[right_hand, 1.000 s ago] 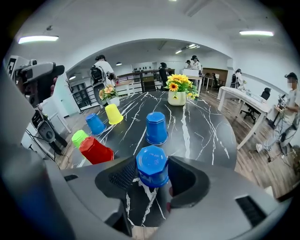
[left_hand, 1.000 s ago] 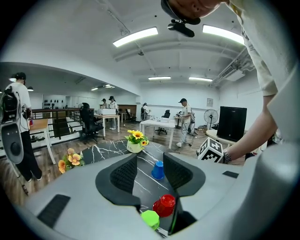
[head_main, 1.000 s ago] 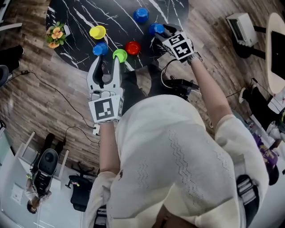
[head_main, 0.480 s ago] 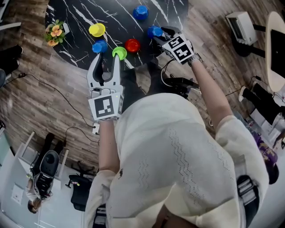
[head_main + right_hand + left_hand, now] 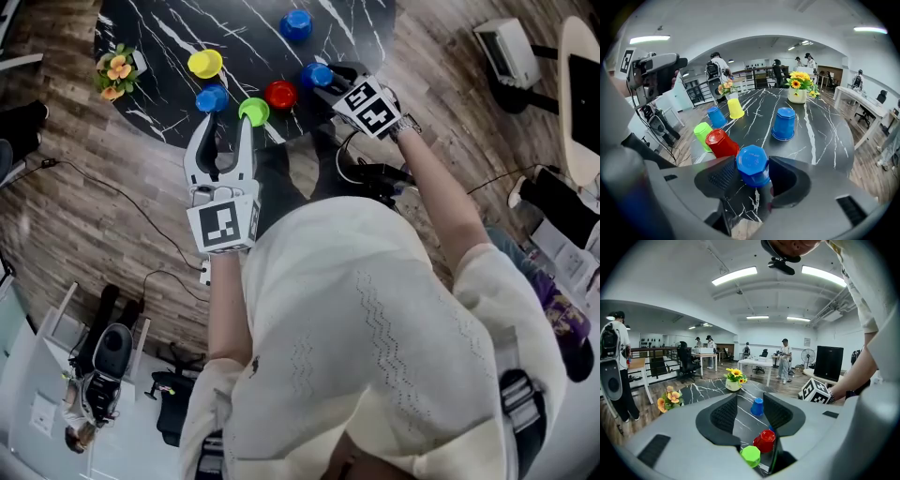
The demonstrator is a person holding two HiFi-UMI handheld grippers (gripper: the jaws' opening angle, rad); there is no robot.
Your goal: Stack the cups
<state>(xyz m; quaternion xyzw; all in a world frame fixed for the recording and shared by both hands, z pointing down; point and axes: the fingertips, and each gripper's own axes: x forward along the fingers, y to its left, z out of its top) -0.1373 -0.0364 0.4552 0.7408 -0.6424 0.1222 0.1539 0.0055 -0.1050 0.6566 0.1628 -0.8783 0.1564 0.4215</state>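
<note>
Between the jaws of the right gripper (image 5: 751,174) stood an inverted blue cup (image 5: 753,164). Both pads lay against its sides, so the gripper was closed on it, although the jaws had just been opening a little. Whether the cup's rim rested on the black marble table (image 5: 244,37) or hung just above it could not be determined.

Just ahead and to the left of that gripper sat a red cup (image 5: 721,142), close to the held cup, with a green cup (image 5: 702,133) just beyond it on the same side. Further ahead on the left were a second blue cup (image 5: 715,116) and a yellow cup (image 5: 735,108). Ahead and slightly right, well apart, was a third blue cup (image 5: 783,123). All of them were upside down.

The left gripper (image 5: 223,133) was open, its jaws apart with nothing held between them. The green cup stood just ahead of its right jaw tip.
</note>
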